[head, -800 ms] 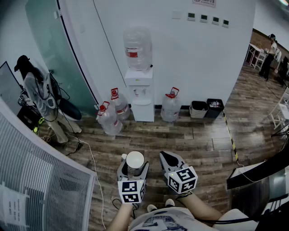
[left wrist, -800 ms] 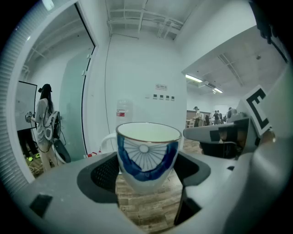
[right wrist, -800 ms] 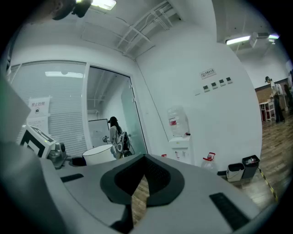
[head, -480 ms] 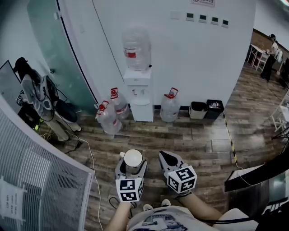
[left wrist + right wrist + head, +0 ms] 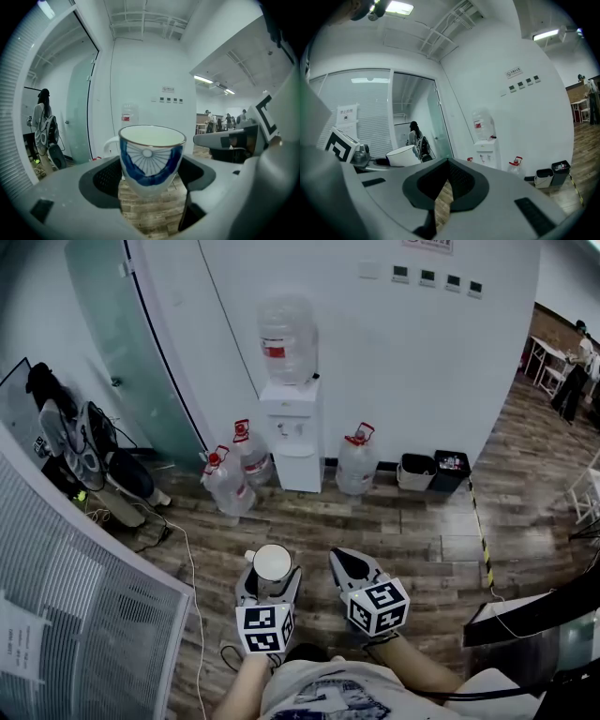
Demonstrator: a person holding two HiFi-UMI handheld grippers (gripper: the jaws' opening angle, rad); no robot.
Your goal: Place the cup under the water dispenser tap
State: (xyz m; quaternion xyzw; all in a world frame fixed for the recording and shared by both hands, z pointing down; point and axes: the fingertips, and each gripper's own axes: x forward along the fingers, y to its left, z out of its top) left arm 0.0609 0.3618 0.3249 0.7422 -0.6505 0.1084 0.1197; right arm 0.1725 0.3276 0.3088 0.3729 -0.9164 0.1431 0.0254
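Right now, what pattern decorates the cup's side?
White cup with a blue spoked-wheel design; clearest in the left gripper view.

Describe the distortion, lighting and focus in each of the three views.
Head view: fisheye bows the wall and floorboards, the corners darken, and the water dispenser is sharp. Left gripper view: round frame with black corners; the cup is crisp, the jaws nearest the lens soft. Right gripper view: the ceiling lamp glares white and the wall bulges.
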